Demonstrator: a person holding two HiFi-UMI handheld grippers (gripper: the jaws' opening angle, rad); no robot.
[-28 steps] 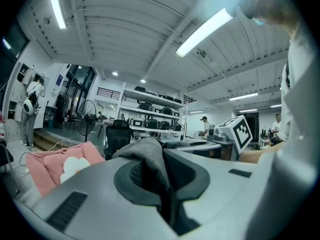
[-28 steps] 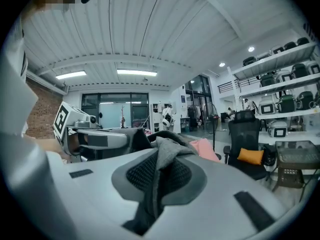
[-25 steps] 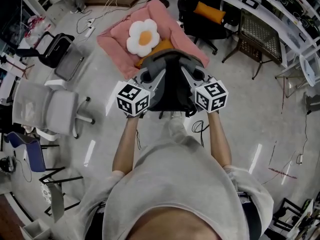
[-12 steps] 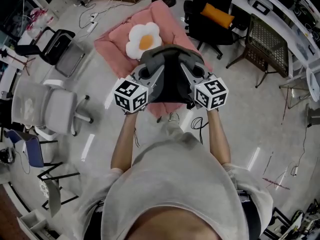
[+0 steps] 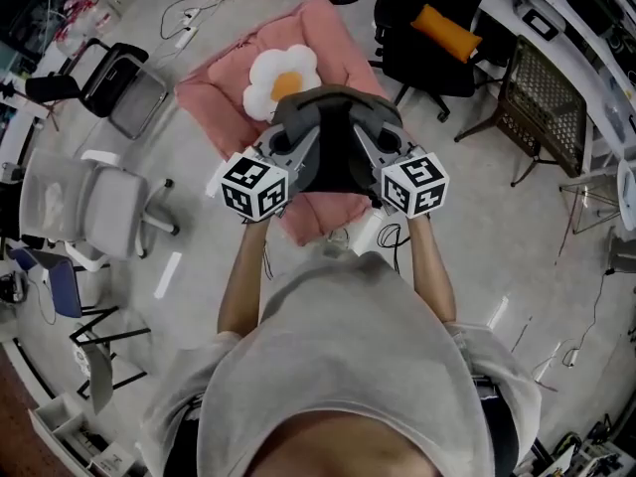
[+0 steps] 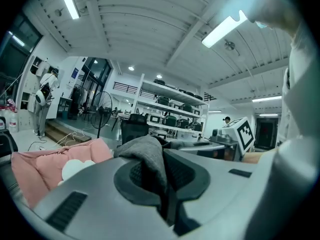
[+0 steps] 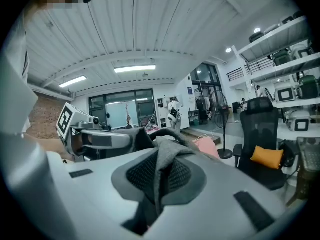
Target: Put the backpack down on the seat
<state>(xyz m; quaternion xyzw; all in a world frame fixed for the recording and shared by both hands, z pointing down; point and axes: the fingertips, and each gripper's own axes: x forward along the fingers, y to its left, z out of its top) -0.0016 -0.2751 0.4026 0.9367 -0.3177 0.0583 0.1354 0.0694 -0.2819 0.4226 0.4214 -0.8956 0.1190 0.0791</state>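
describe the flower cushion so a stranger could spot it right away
On the grey floor ahead of the person stands a pink padded seat. On it, just beyond the dark backpack, lies the flower cushion: the only white, petal-shaped thing, with an orange centre.

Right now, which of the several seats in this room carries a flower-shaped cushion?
The low pink padded seat, straight ahead and partly hidden by the grey backpack; the black office chair holds an orange cushion, the pale grey swivel chair none.
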